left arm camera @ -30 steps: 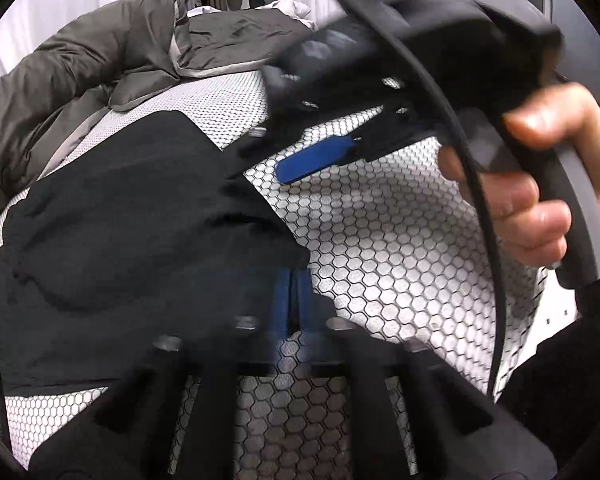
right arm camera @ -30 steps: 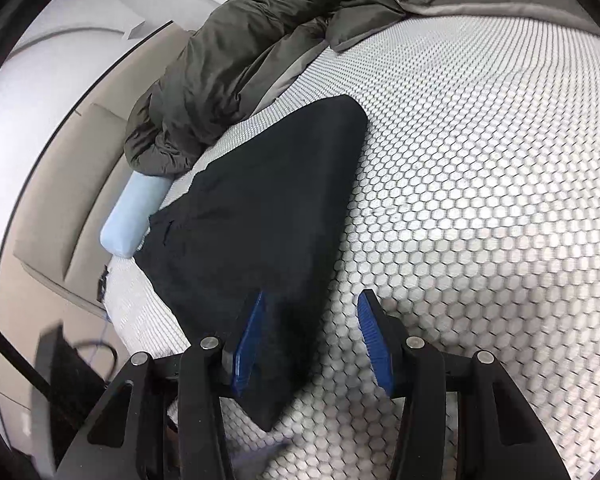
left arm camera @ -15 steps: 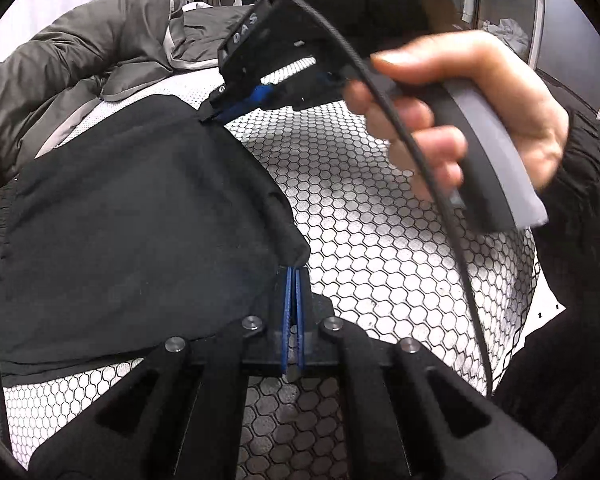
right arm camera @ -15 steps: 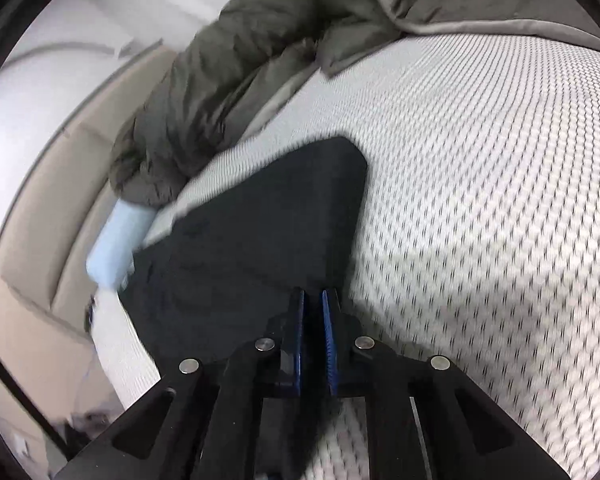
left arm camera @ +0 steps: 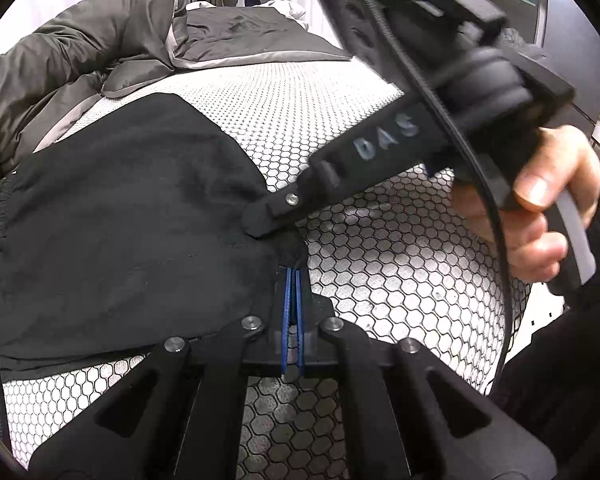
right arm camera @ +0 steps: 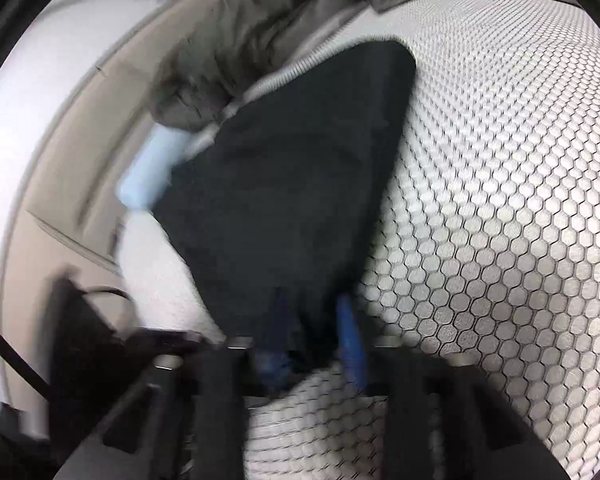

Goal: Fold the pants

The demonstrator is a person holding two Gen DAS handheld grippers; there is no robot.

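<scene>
Since half a second ago the right claw (left arm camera: 256, 222) has swept down from the far corner of the pants (left arm camera: 112, 232) to their near corner, so that in the left wrist view its tip now sits just beside the left claw (left arm camera: 292, 276); in its own view the blue pads, then pressed together, now stand apart with dark cloth lying between them, though that picture is smeared and I cannot tell whether they are letting go or about to bite. The left claw is as it was: pads together, clamped on a bunched nub of the black pants at the corner nearest the person. From that pinch the garment spreads away to the left and forward across the bed (left arm camera: 380, 264), a flat, already doubled panel whose long axis runs from the gripped corner toward the gathered waistband at the far left edge, with its far rounded corner close to the grey duvet (left arm camera: 72, 64) heaped at the head of the bed. In the right wrist view the same panel (right arm camera: 292, 184) tapers from the right claw (right arm camera: 312, 332) up to that far corner, and a pale blue pillow (right arm camera: 148, 176) lies beside its left edge. Both claws therefore meet at one corner, with all the cloth lying to one side of them; my judgement is that the coming fold turns on carrying this corner along the long axis toward the waistband, and the left claw, already holding, is the one placed to lead.
</scene>
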